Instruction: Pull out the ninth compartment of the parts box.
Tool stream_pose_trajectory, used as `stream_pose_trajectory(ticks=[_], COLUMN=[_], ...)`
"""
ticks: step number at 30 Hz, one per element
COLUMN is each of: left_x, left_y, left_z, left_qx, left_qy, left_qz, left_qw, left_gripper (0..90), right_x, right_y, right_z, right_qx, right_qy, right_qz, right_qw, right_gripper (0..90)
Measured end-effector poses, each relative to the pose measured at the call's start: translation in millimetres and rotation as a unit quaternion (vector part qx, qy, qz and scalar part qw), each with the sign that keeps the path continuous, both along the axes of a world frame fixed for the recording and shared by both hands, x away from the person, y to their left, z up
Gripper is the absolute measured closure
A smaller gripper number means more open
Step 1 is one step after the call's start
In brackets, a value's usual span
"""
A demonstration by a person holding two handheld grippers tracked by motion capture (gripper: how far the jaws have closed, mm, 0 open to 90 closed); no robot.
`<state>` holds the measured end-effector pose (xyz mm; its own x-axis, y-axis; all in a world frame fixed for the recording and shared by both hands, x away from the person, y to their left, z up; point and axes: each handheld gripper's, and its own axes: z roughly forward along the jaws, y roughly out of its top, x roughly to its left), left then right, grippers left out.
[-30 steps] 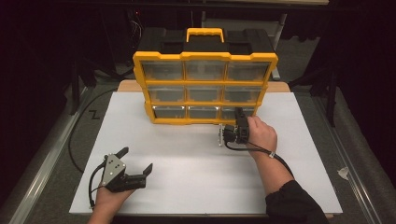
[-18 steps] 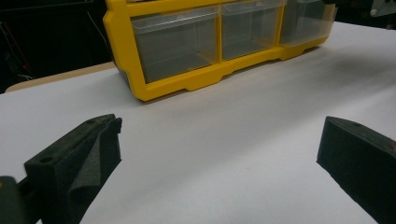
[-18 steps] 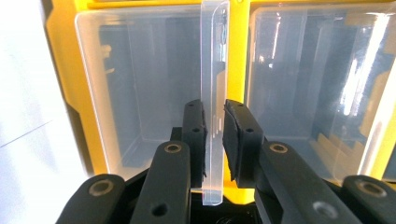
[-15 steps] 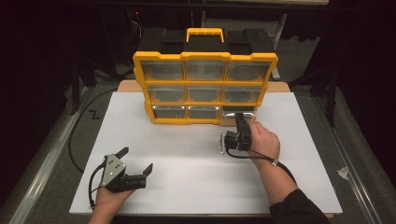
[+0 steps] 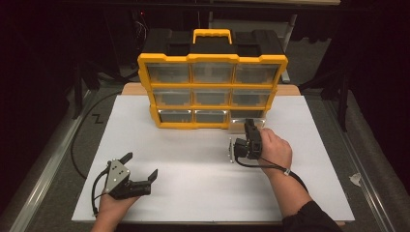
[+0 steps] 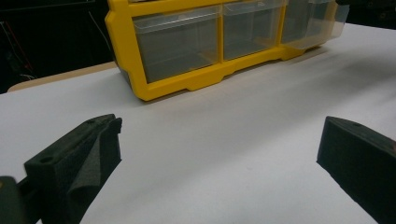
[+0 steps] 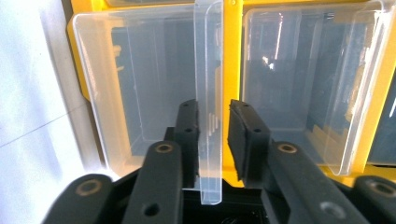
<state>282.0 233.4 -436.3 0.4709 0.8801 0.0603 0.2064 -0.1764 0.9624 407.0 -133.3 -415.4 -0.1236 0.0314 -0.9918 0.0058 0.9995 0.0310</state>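
Right gripper view is showing the right gripper [image 7: 212,140] with a see-through drawer [image 7: 140,88] lip between its jaws — they have just been opening a little, one pad touching, one apart. No writing can be read on the clear, empty drawer, sticking out of the yellow box [image 5: 212,92] — bottom row, right end. Left gripper [image 5: 140,174] is sitting wide open, holding nothing.

Each gripper is black. The left gripper [image 5: 141,180] has a grey three-cornered plate on top with small screws, two thick black fingers [image 6: 79,158] with soft foam pads, and a black cable. The right gripper [image 7: 212,140] shows round silver screws. The right arm wears a dark sleeve [image 5: 309,220].
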Motion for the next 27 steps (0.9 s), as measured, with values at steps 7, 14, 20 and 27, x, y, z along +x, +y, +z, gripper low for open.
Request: stream_pose_trajectory(ticks=[7, 14, 20, 27], left_x=[0.1, 0.1, 0.3, 0.1], left_y=[-0.1, 0.4, 0.5, 0.4], left_z=[-0.1, -0.1, -0.1, 0.0], left_qx=[0.001, 0.000, -0.001, -0.002], left_qy=[0.001, 0.001, 0.001, -0.001], left_qz=[0.000, 0.000, 0.000, 0.001], left_qw=[1.0000, 1.0000, 1.0000, 1.0000], left_gripper=[0.1, 0.1, 0.1, 0.1], right_x=[1.5, 10.9, 11.6, 7.9], right_y=[0.4, -0.7, -2.5, -2.9], right_z=[7.0, 10.6, 9.5, 9.4], right_qx=[0.011, -0.002, -0.009, -0.022], right_qy=[0.016, 0.051, 0.064, 0.048], right_qz=[0.012, -0.005, -0.018, -0.020], right_qw=[0.9997, 0.9987, 0.9978, 0.9984], right_gripper=[46.4, 43.1, 60.9, 77.3])
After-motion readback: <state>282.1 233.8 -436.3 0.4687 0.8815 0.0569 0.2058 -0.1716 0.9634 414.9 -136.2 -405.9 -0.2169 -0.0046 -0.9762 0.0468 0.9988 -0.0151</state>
